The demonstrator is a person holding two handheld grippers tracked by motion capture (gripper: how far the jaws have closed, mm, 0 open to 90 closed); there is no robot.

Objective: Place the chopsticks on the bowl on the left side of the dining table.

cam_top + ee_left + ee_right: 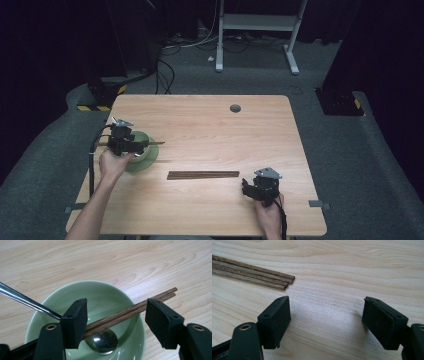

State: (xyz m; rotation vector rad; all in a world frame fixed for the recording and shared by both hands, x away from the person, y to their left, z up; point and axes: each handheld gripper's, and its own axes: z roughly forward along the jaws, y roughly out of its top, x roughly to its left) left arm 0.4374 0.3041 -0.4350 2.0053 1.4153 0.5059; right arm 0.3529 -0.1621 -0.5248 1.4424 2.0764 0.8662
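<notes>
A pale green bowl (pixel 107 292) (pixel 148 159) stands near the table's left edge with a metal spoon (pixel 103 341) in it, whose handle slants up over the rim. A pair of dark wooden chopsticks (pixel 130 311) (pixel 156 143) lies across the bowl. My left gripper (pixel 116 307) (pixel 136 145) hovers over the bowl, open, with the pair running between its jaws; the pair lies against the left pad and the right pad stands apart. A bundle of chopsticks (pixel 202 175) (pixel 257 276) lies mid-table. My right gripper (pixel 325 302) (pixel 247 186) rests open over bare wood beside the bundle's right end.
The wooden table (pixel 210 125) has a round cable hole (pixel 235 108) near its far edge. Beyond it are dark carpet, loose cables and a white desk frame (pixel 255 22). Bare wood stretches across the table's far half and right side.
</notes>
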